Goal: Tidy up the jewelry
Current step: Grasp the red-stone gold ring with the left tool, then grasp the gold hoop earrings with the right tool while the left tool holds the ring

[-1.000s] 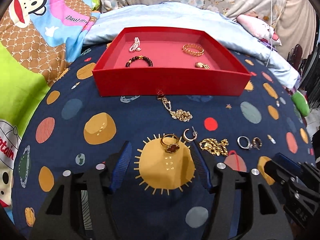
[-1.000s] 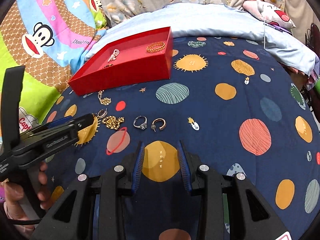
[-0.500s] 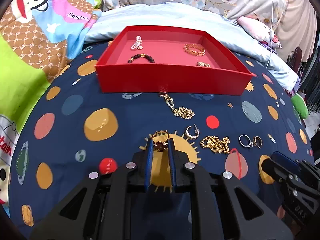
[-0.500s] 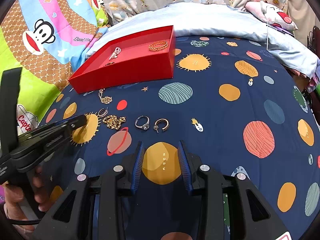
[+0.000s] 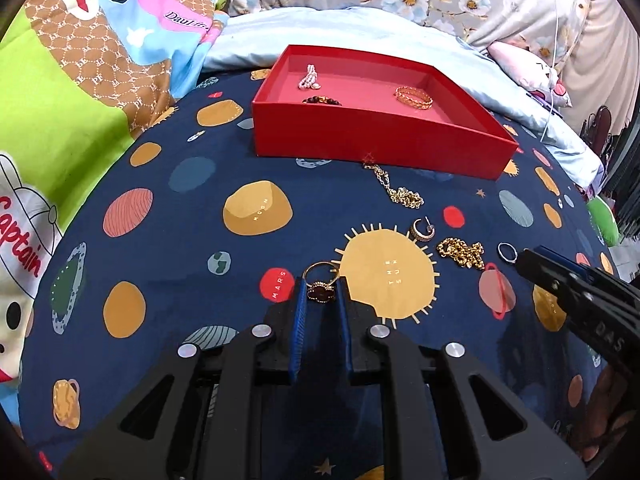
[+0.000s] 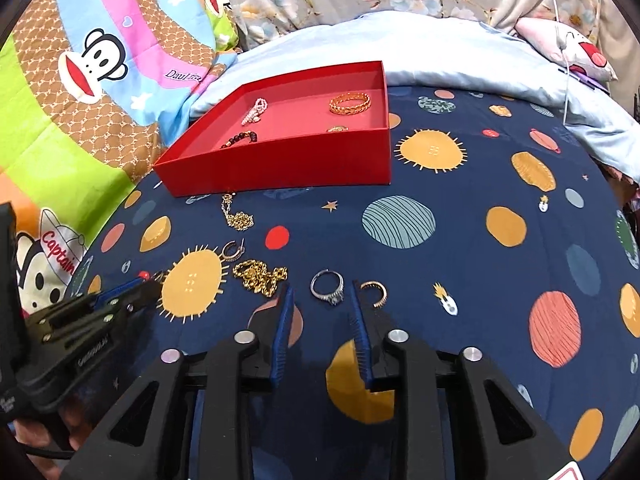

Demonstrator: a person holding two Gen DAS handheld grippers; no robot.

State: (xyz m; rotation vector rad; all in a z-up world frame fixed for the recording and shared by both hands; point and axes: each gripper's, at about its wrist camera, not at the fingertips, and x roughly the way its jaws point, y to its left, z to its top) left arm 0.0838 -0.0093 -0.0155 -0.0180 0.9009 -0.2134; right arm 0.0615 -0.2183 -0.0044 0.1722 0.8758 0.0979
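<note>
The left gripper (image 5: pixel 321 294) is clamped on a gold ring with a dark red clover face (image 5: pixel 319 285), just above the navy planet-print bedsheet (image 5: pixel 168 216). The right gripper (image 6: pixel 320 300) has its jaws closing around a silver stone-set ring (image 6: pixel 329 287) lying on the sheet, pads not yet pressing it. Beyond sits the red cardboard tray (image 6: pixel 304 160), holding a gold patterned bangle (image 6: pixel 350 102).

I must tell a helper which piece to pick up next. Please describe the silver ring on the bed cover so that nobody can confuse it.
Find the red open box on the dark blue planet-print bed cover. In front of it lies a row of loose jewelry; the silver ring with a clear stone lies between the right gripper's closing blue fingers. It is the only silver piece there: the tangled chain and open hoop earring beside it are gold.
</note>
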